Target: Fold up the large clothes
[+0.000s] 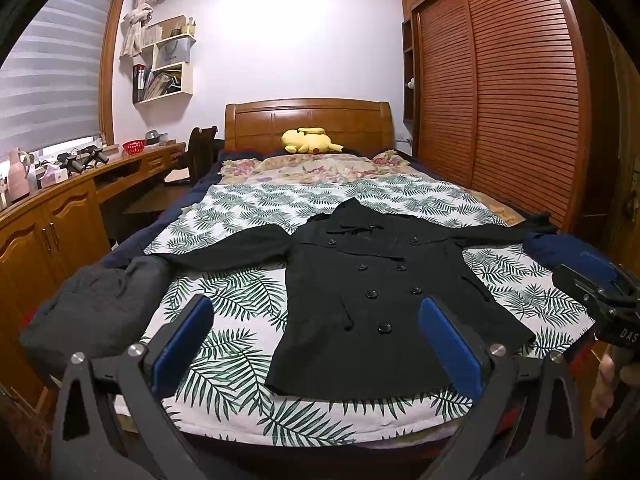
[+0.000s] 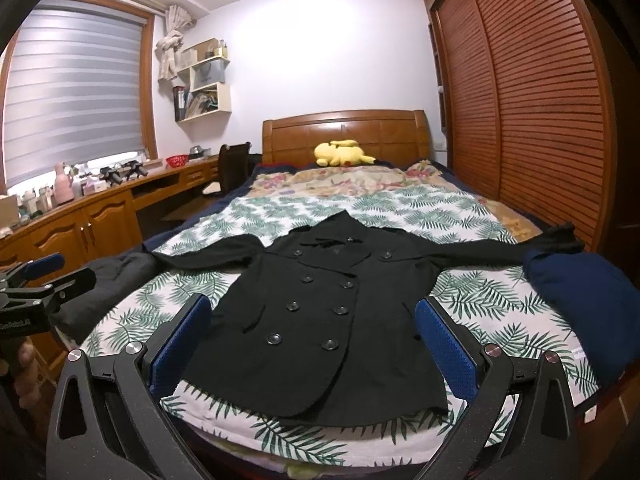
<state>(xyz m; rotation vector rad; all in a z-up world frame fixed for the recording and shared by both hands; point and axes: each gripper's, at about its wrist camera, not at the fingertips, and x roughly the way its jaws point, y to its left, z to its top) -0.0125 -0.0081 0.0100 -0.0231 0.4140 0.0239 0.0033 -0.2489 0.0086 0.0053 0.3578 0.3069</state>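
Note:
A black double-breasted coat [image 1: 372, 288] [image 2: 320, 304] lies face up and spread flat on the leaf-print bedspread [image 1: 236, 300] [image 2: 472, 296], sleeves stretched out to both sides, hem toward me. My left gripper [image 1: 316, 316] hovers open over the foot of the bed, its blue pads [image 1: 188, 336] wide apart and empty. My right gripper [image 2: 312, 316] is likewise open and empty above the hem. Each gripper shows at the other view's edge: the right gripper [image 1: 600, 300] and the left gripper [image 2: 44, 276].
A folded grey garment [image 1: 100, 304] [image 2: 108, 280] sits at the bed's left corner, a folded navy one [image 1: 572, 256] [image 2: 580, 292] at the right. A yellow plush toy [image 1: 308, 140] lies by the headboard. A wooden desk [image 1: 60, 208] runs along the left, a slatted wardrobe [image 1: 500, 100] along the right.

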